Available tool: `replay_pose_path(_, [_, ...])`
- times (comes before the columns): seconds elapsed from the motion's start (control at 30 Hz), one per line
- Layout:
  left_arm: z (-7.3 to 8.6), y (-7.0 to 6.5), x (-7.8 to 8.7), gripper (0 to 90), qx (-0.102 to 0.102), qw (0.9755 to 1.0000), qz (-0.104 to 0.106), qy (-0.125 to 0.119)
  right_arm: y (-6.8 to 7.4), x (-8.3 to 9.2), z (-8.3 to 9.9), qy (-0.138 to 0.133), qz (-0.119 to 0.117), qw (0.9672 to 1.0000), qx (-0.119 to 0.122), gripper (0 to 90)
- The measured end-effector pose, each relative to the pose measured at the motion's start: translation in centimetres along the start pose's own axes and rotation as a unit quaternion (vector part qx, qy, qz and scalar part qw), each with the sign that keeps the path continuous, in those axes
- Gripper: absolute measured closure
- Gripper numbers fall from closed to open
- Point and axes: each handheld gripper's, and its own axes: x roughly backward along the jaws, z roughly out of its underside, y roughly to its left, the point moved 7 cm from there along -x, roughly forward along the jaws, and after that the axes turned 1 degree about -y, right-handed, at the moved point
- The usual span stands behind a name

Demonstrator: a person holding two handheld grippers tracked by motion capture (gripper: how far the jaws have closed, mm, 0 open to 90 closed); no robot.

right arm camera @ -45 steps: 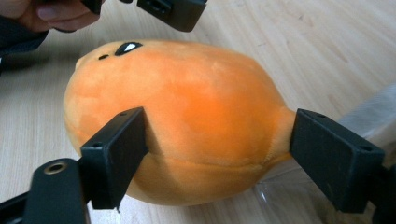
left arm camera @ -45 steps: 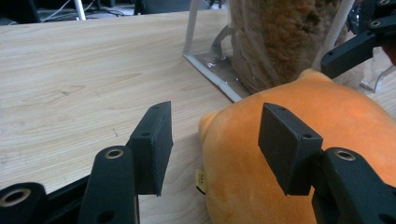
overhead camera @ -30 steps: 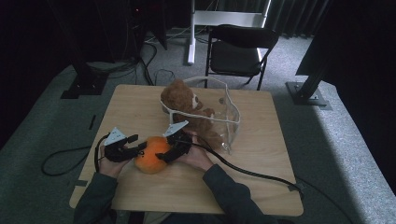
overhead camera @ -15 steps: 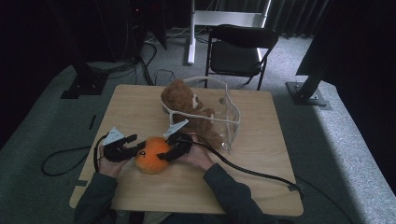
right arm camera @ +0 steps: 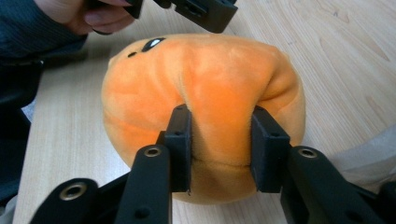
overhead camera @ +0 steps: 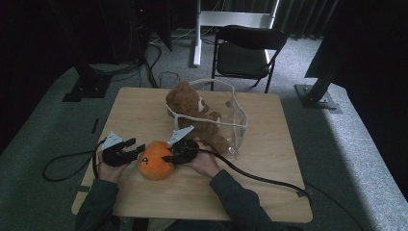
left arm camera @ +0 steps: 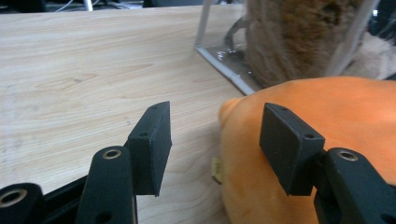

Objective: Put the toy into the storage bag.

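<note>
A: Starting at the left of the high view, our left gripper lies low on the table, jaws parted, just beside the left flank of the orange plush toy. In the left gripper view the orange plush fills the lower right of the frame, one pad against or right at its side, the other standing free over bare wood. So nothing is held on that side.

B: Agreed. The toy sits in the lower left-centre of the high view, on the near part of the table, between our two grippers. Further right, the right gripper is on it. In the right gripper view its jaws have just been closing, and the pads now pinch a fold of the plush, which bulges up between them.

A: That fold tells us how it handles: soft, light, easily squashed, not fragile. We judge the fabric grippy rather than slick, but a shallow pinch could slip off the pile.

B: So we'd take a deep fold at the middle of the body, as now, not the face end with the dark eye.

A: To the upper right of the toy stands the clear bin with the brown teddy bear draped in it, near our right gripper.
</note>
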Motion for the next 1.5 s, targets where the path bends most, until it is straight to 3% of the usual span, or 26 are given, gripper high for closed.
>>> replay_pose_path(0.4, [0.5,1.2,0.1,44.4,0.020,0.9996,-0.018,-0.001,0.9,1.1,-0.7,-0.020,0.000,0.9996,0.021,72.5])
replay_pose_path(0.97, [0.7,1.0,-0.2,44.4,0.015,0.9997,-0.016,0.009,1.5,2.7,-1.4,-0.037,0.014,0.9984,0.040,74.2])
replay_pose_path(1.5, [0.8,0.6,-0.3,44.3,0.010,0.9998,-0.011,0.013,1.0,5.0,-1.5,-0.057,0.026,0.9974,0.035,74.3])
